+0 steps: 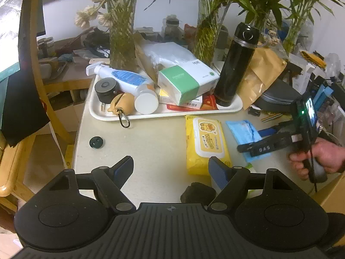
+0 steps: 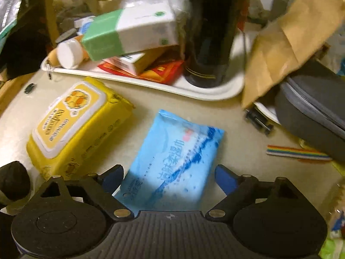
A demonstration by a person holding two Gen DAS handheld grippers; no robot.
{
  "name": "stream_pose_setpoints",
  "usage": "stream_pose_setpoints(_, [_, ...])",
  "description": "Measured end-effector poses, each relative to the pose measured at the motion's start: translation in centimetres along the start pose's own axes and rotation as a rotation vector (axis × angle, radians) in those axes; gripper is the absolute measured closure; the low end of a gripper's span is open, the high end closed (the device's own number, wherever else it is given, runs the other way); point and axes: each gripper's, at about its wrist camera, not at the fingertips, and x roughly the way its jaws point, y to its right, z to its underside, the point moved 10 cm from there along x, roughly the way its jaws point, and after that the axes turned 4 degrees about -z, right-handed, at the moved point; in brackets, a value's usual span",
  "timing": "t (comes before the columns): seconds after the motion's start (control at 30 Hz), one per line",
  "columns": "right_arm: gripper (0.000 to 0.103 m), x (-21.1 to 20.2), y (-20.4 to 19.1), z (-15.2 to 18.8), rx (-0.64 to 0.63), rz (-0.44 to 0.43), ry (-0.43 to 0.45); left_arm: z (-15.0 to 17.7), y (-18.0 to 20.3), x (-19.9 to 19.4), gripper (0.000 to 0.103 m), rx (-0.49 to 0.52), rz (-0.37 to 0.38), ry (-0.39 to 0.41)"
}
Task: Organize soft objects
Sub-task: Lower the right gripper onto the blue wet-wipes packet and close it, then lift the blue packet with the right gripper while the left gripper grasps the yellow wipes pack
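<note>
- Right wrist view: blue wipes pack (image 2: 172,157) flat on desk (image 2: 151,99), near front edge, beside yellow wipes pack (image 2: 77,125).
- Right claw (image 2: 170,179) wide open, straddling blue pack, not pressing; left claw (image 1: 170,168) open, empty.
- Likely light, squashy, slick (grip across middle).

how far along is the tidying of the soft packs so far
Nothing looks sorted yet: the yellow wipes pack and the blue wipes pack both lie loose on the table. In hand: the right hand-held gripper straddles the blue pack, jaws open. The left hand-held gripper is open and empty. Both packs remain.
</note>
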Motion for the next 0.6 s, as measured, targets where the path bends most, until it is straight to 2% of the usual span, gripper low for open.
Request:
stream_pose_setpoints(0.07, [0.022, -0.3, 0.8, 0.1, 0.031, 0.02, -0.007, 0.0, 0.1, 0.0, 0.027, 0.005, -0.002, 0.002])
stream_pose_setpoints(0.27, [0.034, -0.9, 1.3, 0.4, 0.045, 0.044, -0.007, -0.1, 0.2, 0.4, 0.027, 0.015, -0.009, 0.003])
stream_pose_setpoints(0.4, [0.037, -2.0, 1.2, 0.4, 0.04, 0.045, -0.012, -0.1, 0.4, 0.7, 0.027, 0.026, -0.001, 0.005])
stream_pose_setpoints(0.6, [0.038, -7.4, 1.5, -0.7, 0.054, 0.038, 0.081, 0.0, 1.1, 1.8, 0.027, 0.042, 0.036, 0.004])
